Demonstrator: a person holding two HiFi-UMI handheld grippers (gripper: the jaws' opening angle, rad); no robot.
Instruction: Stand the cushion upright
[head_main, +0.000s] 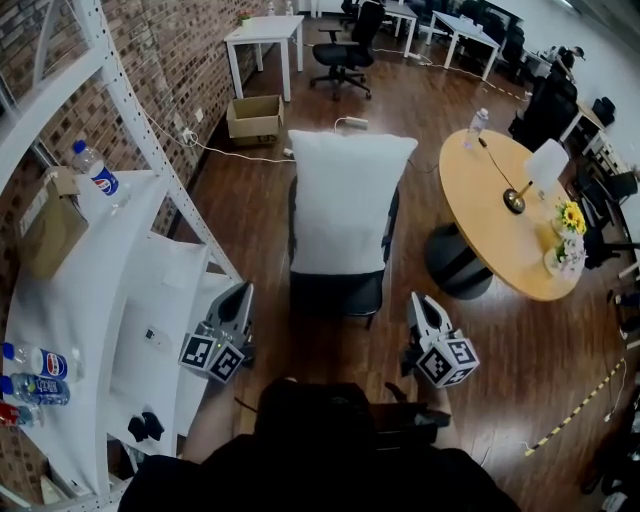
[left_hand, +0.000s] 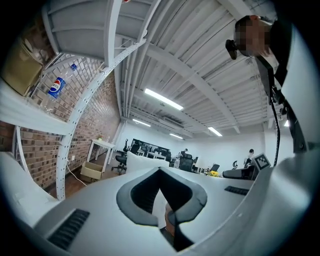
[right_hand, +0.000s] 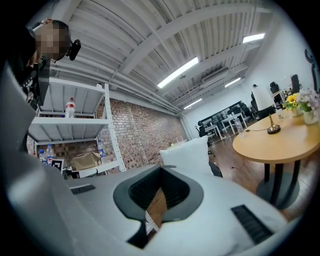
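Note:
A white cushion (head_main: 345, 200) stands upright on the seat of a black office chair (head_main: 335, 292), leaning against its backrest. My left gripper (head_main: 242, 296) is shut and holds nothing, short of the chair's front left corner. My right gripper (head_main: 416, 302) is shut and holds nothing too, off the chair's front right corner. Neither touches the cushion or the chair. In the left gripper view the shut left gripper (left_hand: 160, 173) points level toward the cushion (left_hand: 142, 161). The right gripper view shows the shut right gripper (right_hand: 161, 172) with the cushion (right_hand: 187, 155) ahead.
A white shelf rack (head_main: 85, 300) with bottles (head_main: 95, 168) and a cardboard box (head_main: 50, 228) stands close on the left. A round wooden table (head_main: 500, 215) with a lamp, flowers and a bottle is on the right. A cardboard box (head_main: 255, 118) lies on the floor beyond.

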